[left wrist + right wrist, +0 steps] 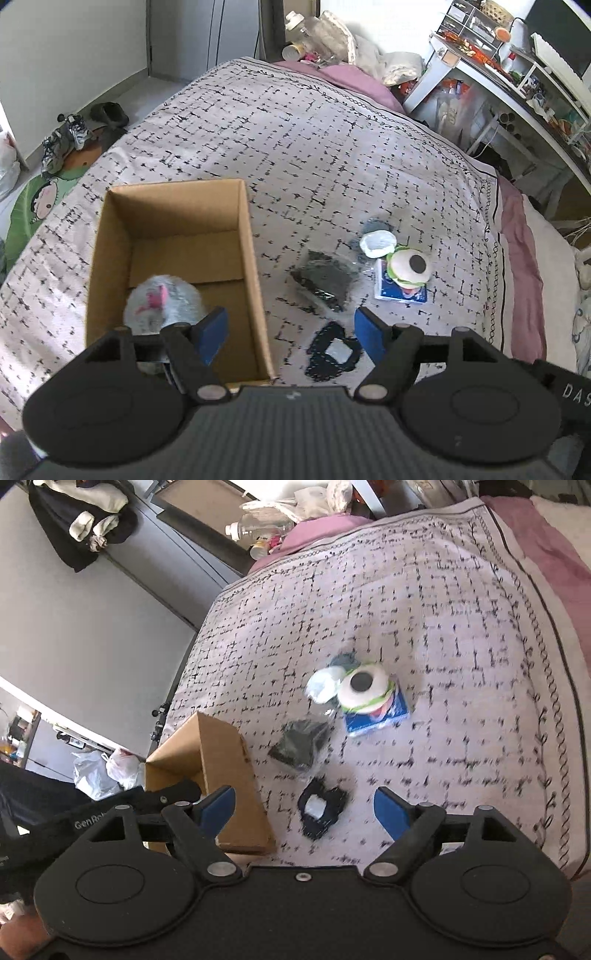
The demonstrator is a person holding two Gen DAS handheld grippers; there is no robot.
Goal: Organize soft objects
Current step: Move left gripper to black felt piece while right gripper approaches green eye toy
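An open cardboard box [255, 266] [221, 753] stands on the patterned bed cover. Inside it lies a grey plush with pink marks [162, 302]. Right of the box lie a black ring-shaped piece with a white middle [332, 352] [320, 810], a dark bundle in clear wrap [325, 278] [299, 744], a white bagged item [377, 243] [323, 685], and a round cream-and-green plush [410, 267] [364, 688] resting on a blue packet [400, 293] [380, 718]. My left gripper [291, 328] is open over the box's right wall. My right gripper [304, 806] is open, with the black ring between and below its fingers, untouched.
The bed cover [332, 147] stretches far behind the objects. A cluttered white desk [517, 74] stands at the right, bottles and bags [314, 33] lie past the bed's far end, and shoes [70, 136] sit on the floor at the left. Plastic bags [107, 768] lie beside the box.
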